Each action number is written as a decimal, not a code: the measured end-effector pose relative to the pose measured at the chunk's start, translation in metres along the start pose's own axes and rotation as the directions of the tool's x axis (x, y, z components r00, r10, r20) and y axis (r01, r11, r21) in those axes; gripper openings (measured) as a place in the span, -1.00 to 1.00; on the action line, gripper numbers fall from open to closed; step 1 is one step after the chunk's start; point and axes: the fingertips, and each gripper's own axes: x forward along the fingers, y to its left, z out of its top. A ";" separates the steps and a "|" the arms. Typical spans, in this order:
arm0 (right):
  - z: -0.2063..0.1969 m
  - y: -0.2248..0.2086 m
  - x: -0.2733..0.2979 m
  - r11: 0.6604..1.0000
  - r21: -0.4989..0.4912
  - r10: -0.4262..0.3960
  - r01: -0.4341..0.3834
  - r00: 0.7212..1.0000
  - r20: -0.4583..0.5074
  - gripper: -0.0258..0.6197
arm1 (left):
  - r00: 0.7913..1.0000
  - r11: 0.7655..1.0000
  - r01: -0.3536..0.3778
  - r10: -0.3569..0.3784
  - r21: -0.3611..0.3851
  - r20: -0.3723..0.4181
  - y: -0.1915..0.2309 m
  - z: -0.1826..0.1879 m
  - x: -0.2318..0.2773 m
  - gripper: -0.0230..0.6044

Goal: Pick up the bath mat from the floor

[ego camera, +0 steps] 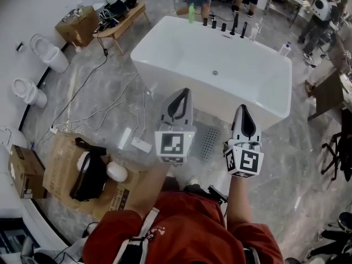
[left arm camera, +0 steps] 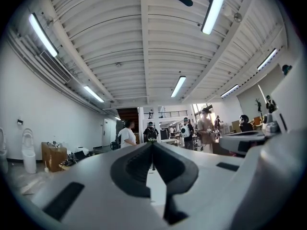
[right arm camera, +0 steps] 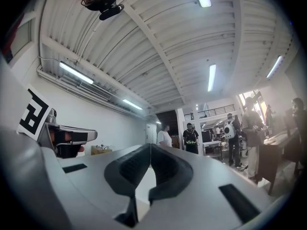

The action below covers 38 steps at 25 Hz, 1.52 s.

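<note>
Both claws are pressed together with nothing between them. The left gripper (ego camera: 185, 92) and right gripper (ego camera: 242, 108) are held side by side at about chest height in front of the person in the red shirt (ego camera: 181, 227), pointing out toward the far end of the room rather than down.

The mat (ego camera: 208, 142), grey and perforated, lies flat on the marble floor (ego camera: 104, 100) well below the grippers. From above it shows in the gap between the two, right against the near foot of the tub (ego camera: 181, 54), and neither gripper touches it.

The white tub stands straight ahead, with only its drain (ego camera: 215, 72) showing in the basin. On its far rim stand a green bottle (ego camera: 191, 12) and a row of dark bottles (ego camera: 223, 26).

To the near left a flattened cardboard box (ego camera: 60, 166) lies on the floor with a black headset (ego camera: 89, 175) and a white rounded thing (ego camera: 116, 171) on top. A smaller box (ego camera: 25, 172) sits just left of it. Far left there is another box (ego camera: 77, 26) beside a low wooden table (ego camera: 122, 22); I can't make out what it holds. Two toilets (ego camera: 47, 51) stand along the left wall, and white cables (ego camera: 110, 111) trail across the floor to a power strip (ego camera: 141, 144).
</note>
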 end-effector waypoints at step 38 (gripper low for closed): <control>-0.077 0.040 0.109 0.948 -0.106 -0.311 0.299 0.942 -0.125 -0.88 | 0.961 0.962 0.261 -0.267 -0.085 -0.073 0.113 -0.105 0.124 -0.88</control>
